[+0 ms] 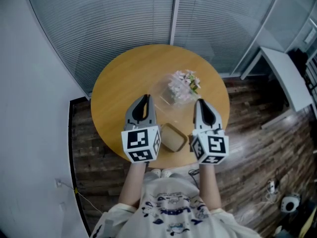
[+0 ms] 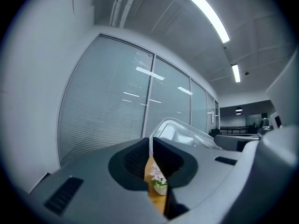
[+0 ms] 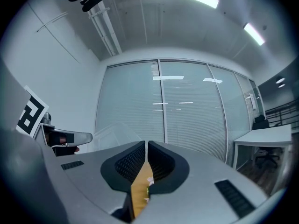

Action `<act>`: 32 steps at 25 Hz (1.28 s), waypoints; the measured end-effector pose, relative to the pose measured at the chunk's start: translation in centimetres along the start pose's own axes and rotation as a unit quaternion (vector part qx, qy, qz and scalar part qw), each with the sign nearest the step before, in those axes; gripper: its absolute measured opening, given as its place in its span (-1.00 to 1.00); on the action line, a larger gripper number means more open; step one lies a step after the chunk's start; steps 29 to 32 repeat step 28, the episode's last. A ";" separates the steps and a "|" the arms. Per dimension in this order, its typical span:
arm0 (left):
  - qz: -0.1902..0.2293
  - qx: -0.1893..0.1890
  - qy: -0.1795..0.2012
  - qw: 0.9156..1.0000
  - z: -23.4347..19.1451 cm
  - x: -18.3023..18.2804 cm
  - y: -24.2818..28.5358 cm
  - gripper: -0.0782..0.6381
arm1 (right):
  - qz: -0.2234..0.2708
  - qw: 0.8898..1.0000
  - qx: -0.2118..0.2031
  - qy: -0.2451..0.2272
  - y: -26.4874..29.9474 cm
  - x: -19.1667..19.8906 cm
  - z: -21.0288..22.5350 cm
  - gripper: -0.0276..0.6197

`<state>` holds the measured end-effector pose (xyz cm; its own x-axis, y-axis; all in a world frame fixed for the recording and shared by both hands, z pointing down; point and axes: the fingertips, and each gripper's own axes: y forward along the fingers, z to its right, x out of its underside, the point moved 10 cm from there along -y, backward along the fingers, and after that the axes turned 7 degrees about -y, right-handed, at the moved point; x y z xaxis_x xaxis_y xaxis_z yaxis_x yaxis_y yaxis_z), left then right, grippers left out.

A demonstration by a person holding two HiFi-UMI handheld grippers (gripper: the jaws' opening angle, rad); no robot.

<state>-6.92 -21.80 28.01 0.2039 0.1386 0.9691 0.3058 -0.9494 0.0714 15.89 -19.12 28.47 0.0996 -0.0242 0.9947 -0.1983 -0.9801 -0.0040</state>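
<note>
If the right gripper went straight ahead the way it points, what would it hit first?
Likely the flowers, just ahead of the right gripper; height is unclear, so it might pass over them toward the blinds.

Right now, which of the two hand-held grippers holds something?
The left hand-held gripper: its jaws pinch the rim of the clear plastic container. The right hand-held gripper is shut on nothing.

A clear, shallow plastic lid [image 2: 184, 130], gripped at one edge, hangs raised and apparently tilted.
</note>
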 end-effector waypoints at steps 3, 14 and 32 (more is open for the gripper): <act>0.003 0.003 -0.001 1.000 0.2 -0.2 -0.4 -0.71 | 0.004 1.000 -0.001 -0.003 -0.4 -0.4 0.0 -0.85; 0.004 0.008 0.000 1.000 0.7 -0.1 -1.4 -0.71 | 0.004 1.000 0.003 -0.005 -1.5 -0.5 -0.1 -0.85; 0.001 0.010 0.003 1.000 0.9 -0.1 -1.2 -0.71 | 0.006 1.000 0.003 -0.008 -1.3 -0.7 0.2 -0.85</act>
